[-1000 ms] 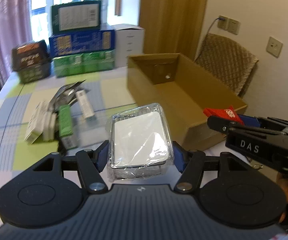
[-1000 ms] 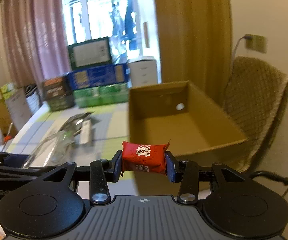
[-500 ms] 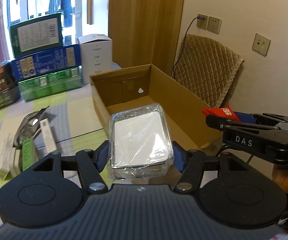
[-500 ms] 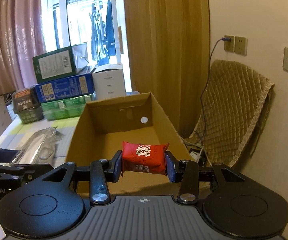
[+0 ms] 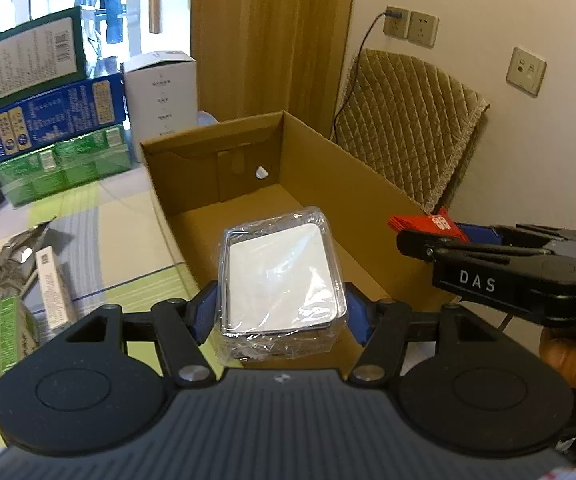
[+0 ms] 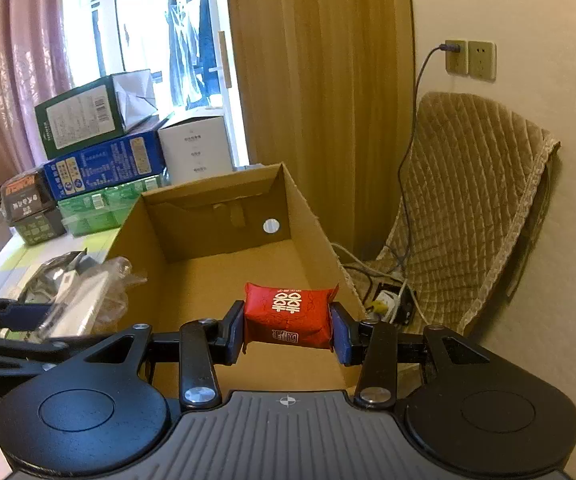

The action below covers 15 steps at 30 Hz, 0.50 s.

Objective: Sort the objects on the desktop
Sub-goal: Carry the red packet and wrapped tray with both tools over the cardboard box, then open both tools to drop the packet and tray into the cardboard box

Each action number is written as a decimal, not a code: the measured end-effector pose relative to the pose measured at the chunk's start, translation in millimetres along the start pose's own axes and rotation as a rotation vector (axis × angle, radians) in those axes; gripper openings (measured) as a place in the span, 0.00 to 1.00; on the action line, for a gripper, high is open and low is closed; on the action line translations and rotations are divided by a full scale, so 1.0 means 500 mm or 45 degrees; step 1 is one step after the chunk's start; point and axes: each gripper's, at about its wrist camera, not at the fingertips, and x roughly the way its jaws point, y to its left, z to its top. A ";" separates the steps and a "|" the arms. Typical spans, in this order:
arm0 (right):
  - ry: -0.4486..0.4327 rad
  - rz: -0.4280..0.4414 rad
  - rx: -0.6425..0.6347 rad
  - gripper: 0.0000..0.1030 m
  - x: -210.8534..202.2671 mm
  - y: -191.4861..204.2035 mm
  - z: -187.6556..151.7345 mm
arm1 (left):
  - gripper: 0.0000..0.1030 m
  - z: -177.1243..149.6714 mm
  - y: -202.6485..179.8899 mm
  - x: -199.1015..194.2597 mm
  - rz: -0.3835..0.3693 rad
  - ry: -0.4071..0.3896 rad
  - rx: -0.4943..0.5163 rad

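Left claw (image 5: 282, 312) around clear-wrapped white box (image 5: 282, 280), right claw (image 6: 288, 332) around red packet (image 6: 288, 314).

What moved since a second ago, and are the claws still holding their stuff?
Both claws swung from beside the cardboard box to above its open inside. Nothing was grabbed or dropped: the left claw still grips the plastic-wrapped white box, the right claw the red packet.

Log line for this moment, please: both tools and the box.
left tool: shut on plastic-wrapped white box | right tool: shut on red packet | both held over open cardboard box | nothing released
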 end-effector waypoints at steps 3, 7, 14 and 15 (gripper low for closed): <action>0.008 -0.004 0.013 0.40 0.008 -0.007 -0.001 | 0.60 0.000 -0.005 0.011 -0.013 -0.007 0.011; 0.016 -0.009 0.021 0.40 0.010 -0.014 -0.003 | 0.68 0.002 -0.006 0.005 -0.012 -0.035 0.012; 0.022 0.043 0.031 0.40 0.009 -0.006 -0.001 | 0.68 -0.003 0.021 -0.045 0.019 -0.087 -0.029; 0.022 0.056 0.032 0.40 0.009 -0.003 -0.001 | 0.68 -0.006 0.027 -0.052 0.025 -0.088 -0.042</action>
